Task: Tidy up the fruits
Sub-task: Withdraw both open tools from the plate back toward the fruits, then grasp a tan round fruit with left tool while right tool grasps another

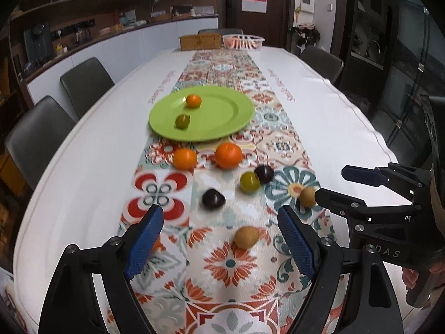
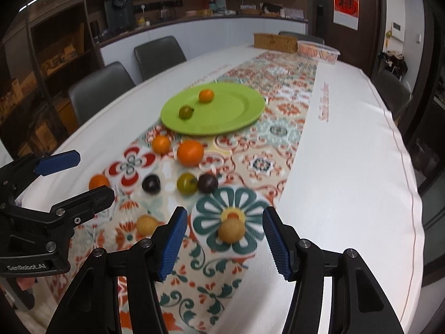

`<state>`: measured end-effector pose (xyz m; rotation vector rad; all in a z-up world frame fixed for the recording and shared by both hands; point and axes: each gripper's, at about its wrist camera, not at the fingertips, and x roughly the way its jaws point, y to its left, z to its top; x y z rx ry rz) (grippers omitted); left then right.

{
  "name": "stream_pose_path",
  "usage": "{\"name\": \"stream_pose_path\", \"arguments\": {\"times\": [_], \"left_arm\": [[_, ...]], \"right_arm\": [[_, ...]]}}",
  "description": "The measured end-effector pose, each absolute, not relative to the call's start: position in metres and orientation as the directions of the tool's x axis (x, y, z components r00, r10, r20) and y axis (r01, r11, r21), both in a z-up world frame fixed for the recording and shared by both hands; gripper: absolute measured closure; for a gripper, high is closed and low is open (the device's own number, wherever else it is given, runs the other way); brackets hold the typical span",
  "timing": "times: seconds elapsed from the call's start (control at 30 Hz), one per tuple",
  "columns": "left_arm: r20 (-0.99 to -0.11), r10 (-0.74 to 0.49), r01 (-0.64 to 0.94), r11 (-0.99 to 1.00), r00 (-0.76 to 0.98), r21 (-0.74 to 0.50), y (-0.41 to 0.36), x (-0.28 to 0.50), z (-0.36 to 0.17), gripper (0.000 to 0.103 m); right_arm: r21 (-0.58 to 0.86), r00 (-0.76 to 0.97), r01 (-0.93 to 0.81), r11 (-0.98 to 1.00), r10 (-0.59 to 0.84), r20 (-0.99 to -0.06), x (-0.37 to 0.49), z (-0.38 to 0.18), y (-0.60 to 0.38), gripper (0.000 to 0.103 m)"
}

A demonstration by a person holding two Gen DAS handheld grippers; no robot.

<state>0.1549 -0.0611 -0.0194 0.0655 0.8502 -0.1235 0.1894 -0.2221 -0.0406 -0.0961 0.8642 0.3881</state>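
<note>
A green plate [image 1: 222, 128] [image 2: 236, 117] holds a small orange [image 1: 193, 100] [image 2: 206, 95] and a green fruit [image 1: 182, 121] [image 2: 185, 112]. On the patterned runner lie two oranges [image 1: 228, 155] [image 1: 184, 159], two dark plums [image 1: 213, 199] [image 1: 264, 173], a green fruit [image 1: 249, 182] and two tan fruits [image 1: 246, 237] [image 2: 231, 230]. My left gripper [image 1: 221, 239] is open, with one tan fruit between its fingers. My right gripper [image 2: 222, 239] is open around the other tan fruit. A third orange [image 2: 98, 181] lies by the left gripper [image 2: 83, 175].
A wicker box [image 1: 200, 41] and a pink basket [image 1: 242, 41] stand at the table's far end. Grey chairs [image 1: 86, 83] line both sides. The right gripper [image 1: 331, 183] shows at the right of the left wrist view.
</note>
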Motion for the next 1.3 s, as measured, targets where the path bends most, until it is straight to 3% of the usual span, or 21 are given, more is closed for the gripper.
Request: {"name": "stream_pose_path", "arguments": {"times": [0.3,0.53,1.03,1.3], "left_arm": [[-0.799,-0.11,0.156,0.988,0.592,-0.02,-0.065,0.155,-0.05,0.022],[-0.824,-0.122,0.176,0.984,0.553,-0.027,-0.071,0.16,-0.066,0.034],[-0.858,-0.197,0.193,0.974,0.475,-0.116,-0.072,0.176,-0.08,0.075],[-0.855,-0.209,0.194,0.972,0.475,-0.13,-0.072,0.18,-0.079,0.075]], "right_arm": [[0.05,0.544,-0.373,0.927,0.261,-0.797,0.19,-0.068,-0.221,0.046],[0.042,0.534,-0.376,0.926,0.253,-0.806,0.195,-0.076,-0.216,0.047],[0.052,0.497,-0.359,0.932,0.238,-0.834,0.211,-0.091,-0.211,0.065],[0.036,0.503,-0.359,0.933,0.225,-0.834,0.213,-0.092,-0.208,0.071]]}}
